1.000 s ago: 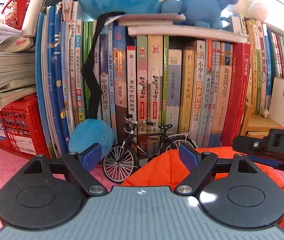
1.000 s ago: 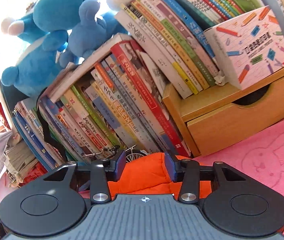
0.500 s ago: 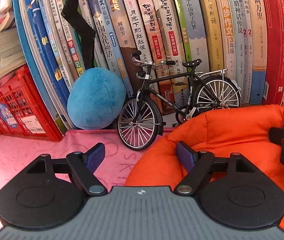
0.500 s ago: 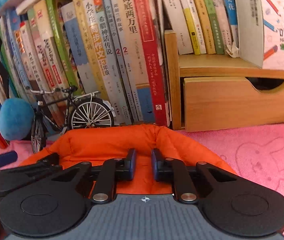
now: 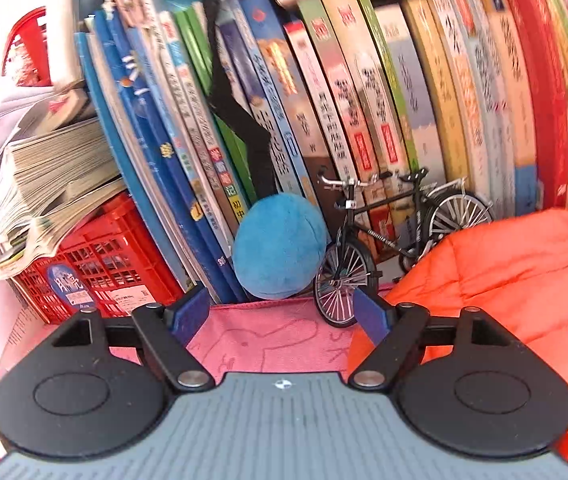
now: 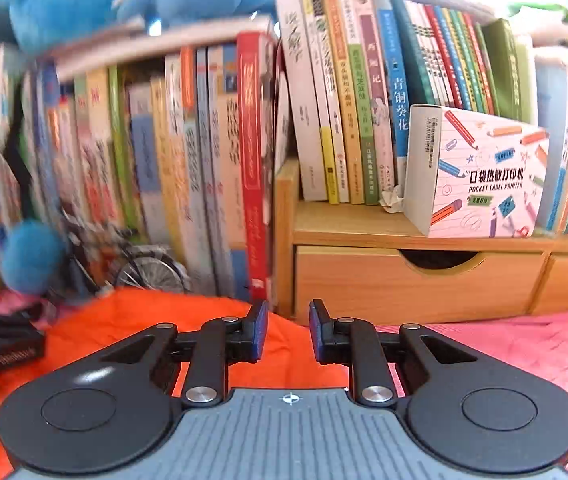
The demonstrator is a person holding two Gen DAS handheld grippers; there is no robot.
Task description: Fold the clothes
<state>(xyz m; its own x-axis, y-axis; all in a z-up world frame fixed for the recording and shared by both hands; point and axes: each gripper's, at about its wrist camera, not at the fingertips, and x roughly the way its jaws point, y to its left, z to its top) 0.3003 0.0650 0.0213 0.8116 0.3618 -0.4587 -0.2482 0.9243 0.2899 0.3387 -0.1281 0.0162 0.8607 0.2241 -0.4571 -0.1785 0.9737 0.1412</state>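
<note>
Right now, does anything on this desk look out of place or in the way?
Yes. A toy bicycle stands on the pink mat, right at the edge of the orange garment, close enough to be knocked during folding. Nothing looks spilled or damaged.

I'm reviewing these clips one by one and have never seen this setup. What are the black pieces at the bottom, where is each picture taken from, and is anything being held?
Each picture comes from a camera mounted on a hand-held gripper, looking forward along its two fingers. The black pieces are the grippers themselves: the left gripper is wide open over the pink cloth; the right gripper is partly open above the orange jacket. Neither holds anything. Behind stand a toy bicycle, a blue plush ball and books.
</note>
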